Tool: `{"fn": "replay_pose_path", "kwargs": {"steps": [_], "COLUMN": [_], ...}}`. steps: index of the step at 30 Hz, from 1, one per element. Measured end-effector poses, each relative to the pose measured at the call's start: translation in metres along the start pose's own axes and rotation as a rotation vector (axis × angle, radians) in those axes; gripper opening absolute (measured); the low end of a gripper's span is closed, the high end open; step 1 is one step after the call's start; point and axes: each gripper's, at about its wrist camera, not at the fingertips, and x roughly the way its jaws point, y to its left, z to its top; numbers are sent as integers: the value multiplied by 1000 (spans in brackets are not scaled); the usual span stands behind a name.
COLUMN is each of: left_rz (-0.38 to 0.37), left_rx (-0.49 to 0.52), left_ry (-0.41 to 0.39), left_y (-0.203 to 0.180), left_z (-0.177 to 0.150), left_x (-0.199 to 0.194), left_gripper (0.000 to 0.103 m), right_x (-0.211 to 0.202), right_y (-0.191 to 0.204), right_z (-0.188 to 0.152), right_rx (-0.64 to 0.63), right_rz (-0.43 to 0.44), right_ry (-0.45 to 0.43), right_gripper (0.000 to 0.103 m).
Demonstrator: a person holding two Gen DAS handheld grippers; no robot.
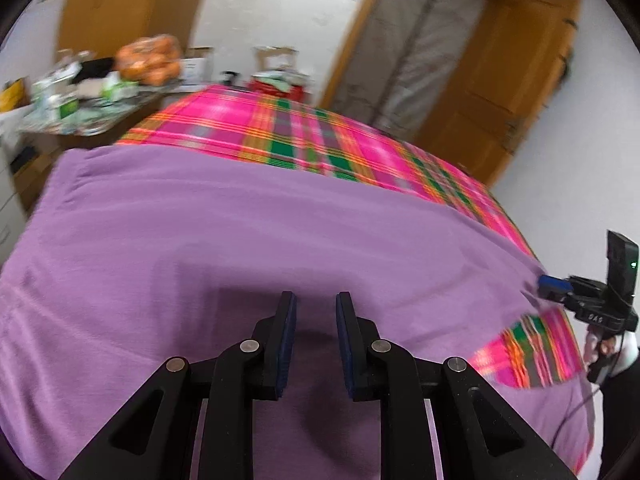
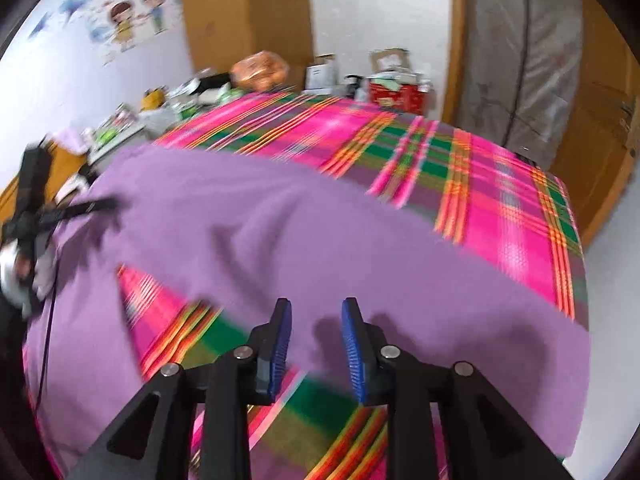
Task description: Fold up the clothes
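A purple garment [image 1: 240,232] [image 2: 280,232] lies spread over a bed covered with a pink, green and orange plaid sheet [image 1: 280,128] [image 2: 500,220]. My left gripper [image 1: 316,298] hovers over the middle of the purple cloth, open, with nothing between its pads. In the right wrist view it appears as a blurred black shape [image 2: 100,206] at the cloth's left side. My right gripper [image 2: 316,304] stands open above the garment's near edge, where a patch of plaid shows, and holds nothing. From the left wrist view it sits at the cloth's right edge [image 1: 554,284], held by a hand [image 1: 604,350].
A cluttered side table [image 1: 80,100] with an orange bag [image 1: 150,60] stands beyond the bed's far left corner. A red box [image 2: 396,96] and cartons sit at the far end. A wooden door [image 1: 500,100] and a covered wardrobe [image 2: 520,60] lie to the right.
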Motion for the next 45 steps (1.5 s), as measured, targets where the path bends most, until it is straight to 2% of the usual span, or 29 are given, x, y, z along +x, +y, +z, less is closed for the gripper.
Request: {"fn": "replay_pose_path", "kwargs": {"steps": [3, 5, 10, 12, 13, 15, 16, 20, 23, 25, 26, 27, 28, 29, 31, 35, 40, 43, 45], "left_rz": [-74, -98, -80, -99, -104, -103, -105, -116, -111, -119, -122, -125, -127, -128, -128, -123, -125, -122, -120], "left_rx": [45, 58, 65, 81, 100, 149, 167, 196, 196, 191, 188, 186, 183, 181, 181, 185, 186, 189, 191], "left_ry": [18, 29, 39, 42, 40, 31, 35, 86, 136, 134, 132, 132, 134, 135, 135, 134, 137, 137, 137], "left_y": [-13, -18, -28, -39, -46, -62, -69, -80, -77, -77, -76, -76, -75, -75, -76, -77, -76, -77, -78], "left_z": [-1, -2, 0, 3, 4, 6, 7, 1, -5, -7, -7, -8, -8, -9, -9, -11, -9, -9, -9], "left_x": [3, 4, 0, -3, -4, -4, -1, 22, 36, 36, 36, 36, 36, 36, 37, 35, 36, 35, 36], "left_gripper": [22, 24, 23, 24, 24, 24, 24, 24, 24, 24, 24, 24, 24, 24, 24, 24, 24, 24, 24], "right_x": [-5, -12, -31, -38, -42, -48, -50, -48, -30, -16, -14, -14, -15, -18, -18, -14, -35, -24, -15], "right_y": [8, -9, -75, -117, -136, -172, -189, -238, -254, -256, -257, -257, -257, -256, -254, -250, -259, -261, -265], "right_z": [-16, -19, -30, -43, -47, -58, -64, -80, -83, -84, -83, -79, -75, -71, -60, -45, -27, -23, -28], "right_rx": [-19, 61, 194, 309, 370, 495, 558, 726, 747, 750, 754, 754, 750, 729, 673, 620, 641, 631, 653], "right_rz": [-26, -47, -199, -252, -256, -256, -253, -214, -146, -130, -127, -123, -125, -165, -219, -257, -271, -271, -322], "right_ry": [3, -25, -47, -50, -62, -86, -99, -121, -79, -33, -34, -52, -69, -74, -66, -48, -156, -98, -43], "right_gripper": [29, 29, 30, 30, 31, 44, 47, 50, 51, 50, 46, 21, 13, 3, 3, 3, 3, 4, 9]}}
